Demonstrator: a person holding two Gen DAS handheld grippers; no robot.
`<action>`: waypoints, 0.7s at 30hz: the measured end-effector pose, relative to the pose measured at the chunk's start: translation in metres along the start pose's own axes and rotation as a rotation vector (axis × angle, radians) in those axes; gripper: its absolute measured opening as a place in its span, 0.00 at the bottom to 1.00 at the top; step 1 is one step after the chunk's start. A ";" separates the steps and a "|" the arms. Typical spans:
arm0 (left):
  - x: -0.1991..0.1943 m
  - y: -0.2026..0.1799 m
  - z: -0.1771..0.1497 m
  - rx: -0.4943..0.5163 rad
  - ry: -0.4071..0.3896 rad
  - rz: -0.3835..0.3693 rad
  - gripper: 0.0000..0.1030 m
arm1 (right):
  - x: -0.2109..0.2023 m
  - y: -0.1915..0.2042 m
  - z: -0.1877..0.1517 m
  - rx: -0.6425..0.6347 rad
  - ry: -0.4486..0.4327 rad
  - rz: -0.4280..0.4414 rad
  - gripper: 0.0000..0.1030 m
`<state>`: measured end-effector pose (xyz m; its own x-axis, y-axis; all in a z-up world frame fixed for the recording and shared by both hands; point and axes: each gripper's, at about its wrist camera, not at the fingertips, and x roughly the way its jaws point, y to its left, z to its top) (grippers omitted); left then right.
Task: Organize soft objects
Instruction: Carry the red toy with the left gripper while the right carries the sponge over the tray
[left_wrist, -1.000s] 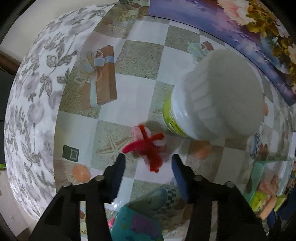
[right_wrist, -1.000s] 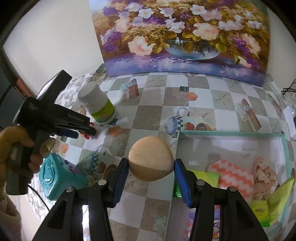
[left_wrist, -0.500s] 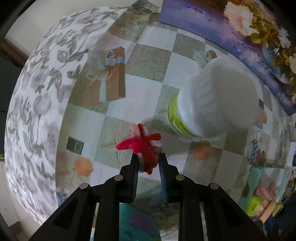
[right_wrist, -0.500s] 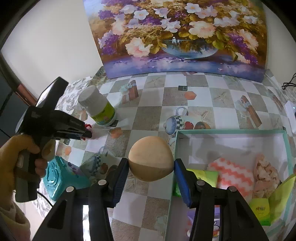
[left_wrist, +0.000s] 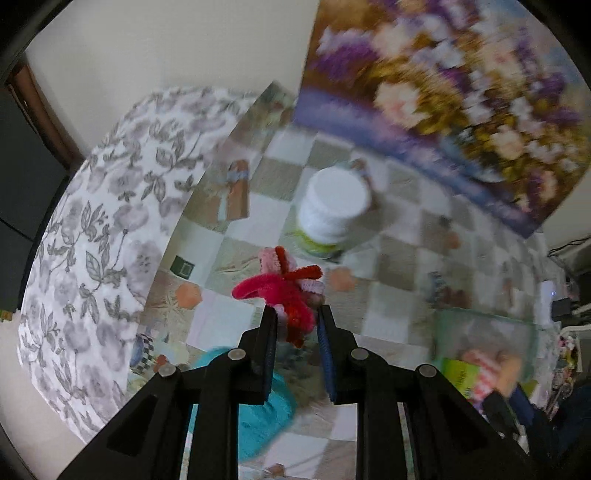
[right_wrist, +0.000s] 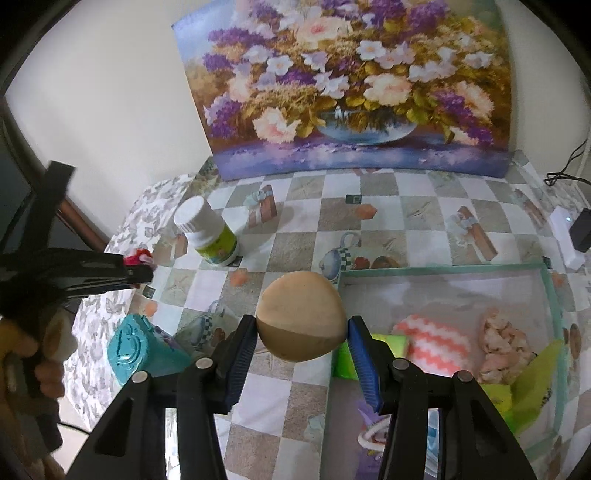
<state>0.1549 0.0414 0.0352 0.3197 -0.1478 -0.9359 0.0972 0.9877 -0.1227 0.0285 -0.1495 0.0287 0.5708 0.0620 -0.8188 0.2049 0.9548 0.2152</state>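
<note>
Here the left gripper (left_wrist: 295, 314) tilts steeply down above the desk (right_wrist: 369, 221), its black fingers (left_wrist: 267, 332) pinching a fuzzy red-and-pink pipe-cleaner bundle (left_wrist: 284, 284) that hangs clear of the surface, nearer the camera than the white-capped plastic bottle with a green label (right_wrist: 207, 236). A hand (right_wrist: 40, 365) grips its handle at the left edge of the right wrist view. The right gripper (right_wrist: 301, 328) points down and forward, its blue-padded fingers (right_wrist: 360, 354) pressed on a tan, rounded foam ball (right_wrist: 301, 321), held in the air right of that bottle, beside the teal-rimmed clear box (right_wrist: 550, 295). The box holds a pink-and-white zigzag sponge (right_wrist: 432, 339). A checkered oilcloth with printed cups and gift boxes covers the desk; a floral painting (right_wrist: 351, 85) leans on the cream wall behind the bottle. A teal plastic case (right_wrist: 129, 347) lies in front of the bottle. Left of it the desk ends at a grey leaf-patterned cloth (left_wrist: 96, 236).
</note>
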 end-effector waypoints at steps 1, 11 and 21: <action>-0.008 -0.006 -0.007 0.005 -0.023 -0.010 0.22 | -0.004 -0.001 -0.001 0.001 -0.004 -0.004 0.52; -0.027 -0.065 -0.065 0.007 -0.077 -0.161 0.22 | -0.037 -0.028 -0.012 0.014 -0.053 -0.074 0.52; -0.024 -0.128 -0.114 0.157 -0.082 -0.183 0.22 | -0.057 -0.089 -0.029 0.155 -0.053 -0.134 0.52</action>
<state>0.0270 -0.0758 0.0358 0.3580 -0.3330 -0.8723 0.3036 0.9250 -0.2285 -0.0456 -0.2299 0.0406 0.5700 -0.0819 -0.8176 0.3998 0.8969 0.1889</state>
